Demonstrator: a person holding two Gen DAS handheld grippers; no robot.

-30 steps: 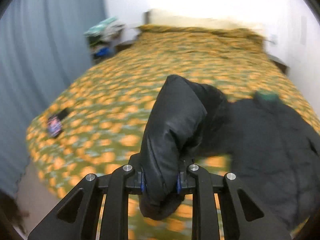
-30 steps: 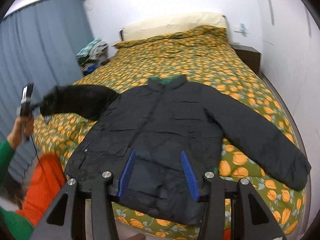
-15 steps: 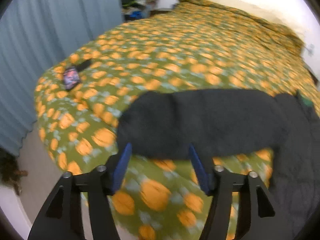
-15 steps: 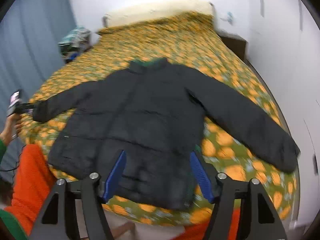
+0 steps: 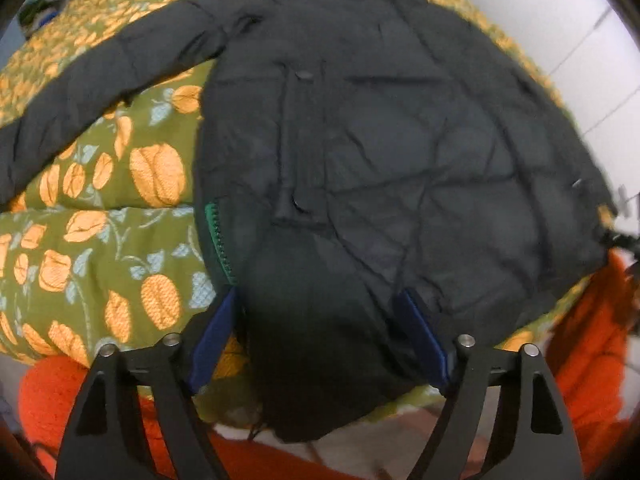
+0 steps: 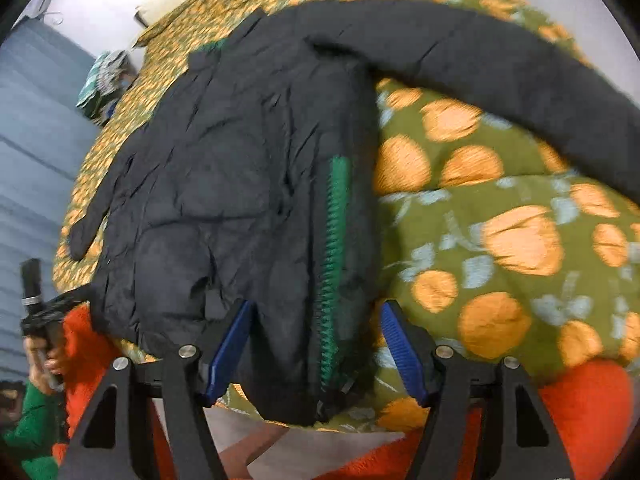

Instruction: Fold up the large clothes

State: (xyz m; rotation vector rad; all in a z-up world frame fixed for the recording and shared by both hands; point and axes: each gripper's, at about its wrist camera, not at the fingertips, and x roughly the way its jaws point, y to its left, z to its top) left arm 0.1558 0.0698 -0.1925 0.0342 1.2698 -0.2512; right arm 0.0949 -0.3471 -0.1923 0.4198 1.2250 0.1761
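Black puffer jacket [image 5: 400,140] lies spread flat on the pumpkin-print bedspread [image 5: 100,208], hem at 6 o'clock. Left gripper [image 5: 320,344] jaws have just been opening, apart, hem corner between, no pad contact seen. Right gripper [image 6: 316,344] jaws apart over the green zipper [image 6: 334,248] edge. Frames blurred; sleeve ends cut off.
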